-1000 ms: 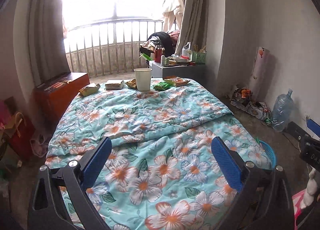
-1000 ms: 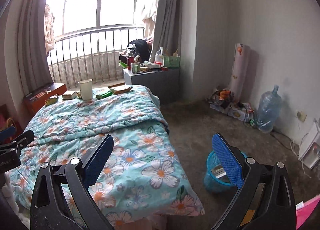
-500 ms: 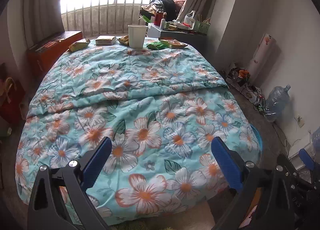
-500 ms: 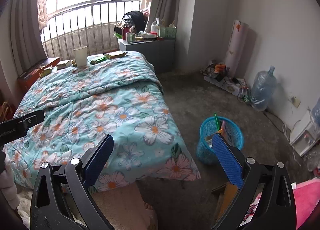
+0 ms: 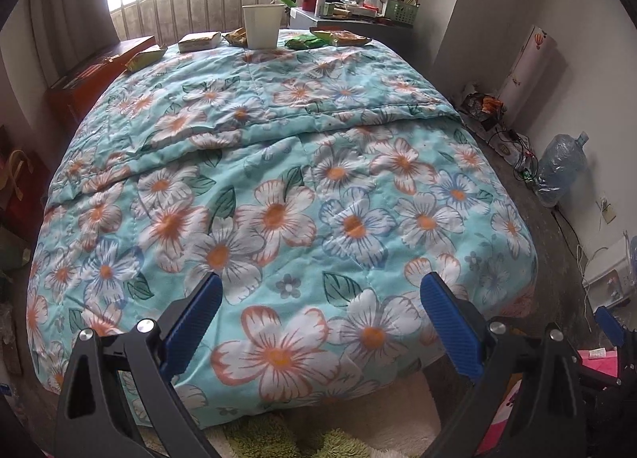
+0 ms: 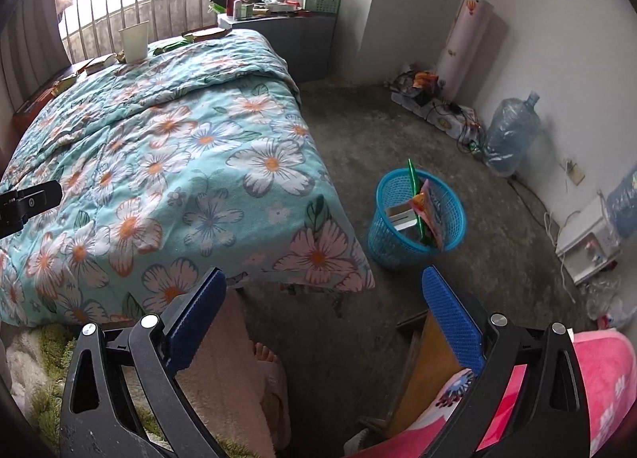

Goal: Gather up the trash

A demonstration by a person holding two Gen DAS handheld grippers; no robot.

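Over the near end of the floral turquoise quilt (image 5: 318,163), the left gripper (image 5: 318,318) hangs tilted down, fingers wide apart, holding nothing. Far ahead of its fingers sit a white paper cup (image 5: 261,26) and snack wrappers (image 5: 306,42). Right gripper (image 6: 322,314) points at the floor, spread and empty too; blue mesh trash basket (image 6: 398,243) lies just beyond its right finger.

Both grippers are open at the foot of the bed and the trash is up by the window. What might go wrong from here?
1. The paper cup stands upright on the soft quilt among wrappers; grabbing a neighbour could tip it, and I cannot tell if it is empty.
2. The blue basket already holds items sticking above its rim, so drops may bounce out.
3. Cables lie on the floor near the wall, a possible trip hazard.
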